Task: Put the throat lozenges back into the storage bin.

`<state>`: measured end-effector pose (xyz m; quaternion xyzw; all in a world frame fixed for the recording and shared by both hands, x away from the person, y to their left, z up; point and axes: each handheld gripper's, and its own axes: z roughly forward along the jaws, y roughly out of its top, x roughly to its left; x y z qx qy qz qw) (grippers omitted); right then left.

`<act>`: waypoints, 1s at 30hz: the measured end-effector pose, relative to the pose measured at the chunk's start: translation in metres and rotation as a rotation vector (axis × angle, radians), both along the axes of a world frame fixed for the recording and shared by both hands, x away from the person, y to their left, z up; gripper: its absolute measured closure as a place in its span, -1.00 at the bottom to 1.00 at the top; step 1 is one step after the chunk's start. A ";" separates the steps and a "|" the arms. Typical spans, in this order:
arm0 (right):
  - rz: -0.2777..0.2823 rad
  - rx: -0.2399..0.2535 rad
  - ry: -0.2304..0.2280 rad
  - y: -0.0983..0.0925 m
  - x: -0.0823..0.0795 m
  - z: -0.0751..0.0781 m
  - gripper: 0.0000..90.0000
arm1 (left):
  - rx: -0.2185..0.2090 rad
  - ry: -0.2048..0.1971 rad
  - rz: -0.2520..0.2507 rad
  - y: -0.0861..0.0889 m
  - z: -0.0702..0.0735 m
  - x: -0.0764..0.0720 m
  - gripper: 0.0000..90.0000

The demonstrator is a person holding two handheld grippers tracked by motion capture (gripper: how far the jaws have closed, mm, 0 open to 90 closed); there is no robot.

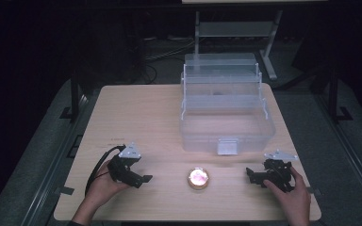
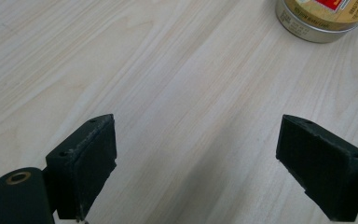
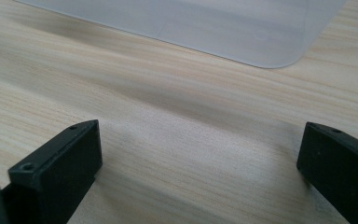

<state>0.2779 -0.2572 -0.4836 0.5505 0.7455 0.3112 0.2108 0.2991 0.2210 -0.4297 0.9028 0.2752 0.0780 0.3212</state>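
Altogether, one round metal tin (image 1: 198, 178) and one clear plastic toolbox (image 1: 226, 110), its tiers opened, are seen on the wooden table (image 1: 136, 113). The tin lies between the left gripper (image 1: 143, 179) and right gripper (image 1: 250, 173), both held with jaws spread wide and empty. Nothing is seen between either gripper and the tin.
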 end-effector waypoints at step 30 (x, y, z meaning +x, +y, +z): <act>0.000 -0.001 0.000 0.000 0.000 0.000 -1.00 | 0.019 0.016 -0.080 -0.032 0.010 0.008 -0.73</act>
